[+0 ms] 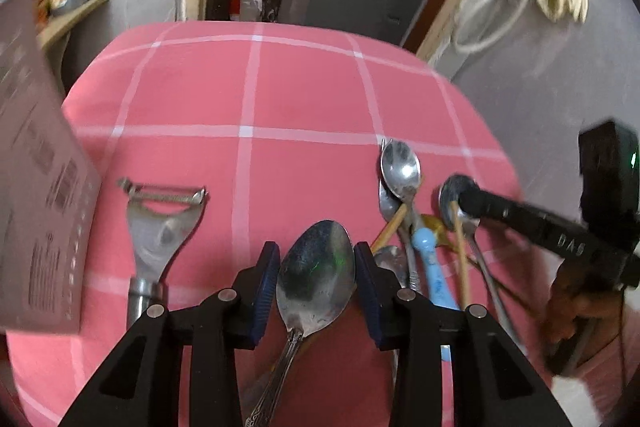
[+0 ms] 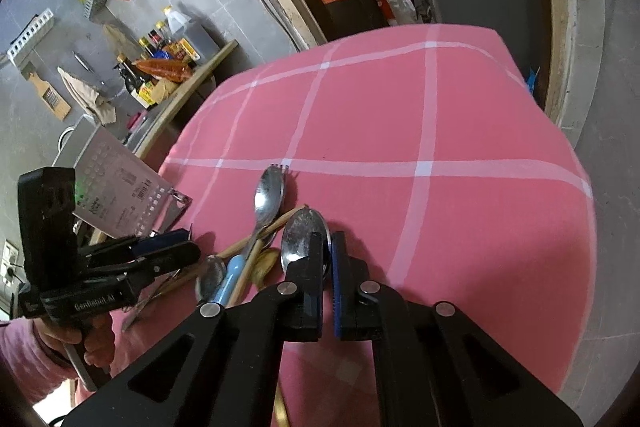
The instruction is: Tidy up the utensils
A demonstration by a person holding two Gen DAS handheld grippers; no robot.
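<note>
Pink checked bench (image 1: 312,95) holds a peeler (image 1: 160,227) set apart from the utensil heap (image 1: 416,227); left tongs (image 1: 316,267) stand part-open around a big steel spoon (image 1: 316,267), right tongs (image 2: 327,247) nearly closed on another spoon's bowl (image 2: 300,235), likely for sorting.

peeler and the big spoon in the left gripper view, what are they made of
Peeler: looks like bare steel, dull brushed grey with soft glare on the body.
Big spoon: polished metal, probably stainless steel; the bowl mirrors dark shapes, and the handle carries cast ornament. Plating cannot be ruled out.
</note>
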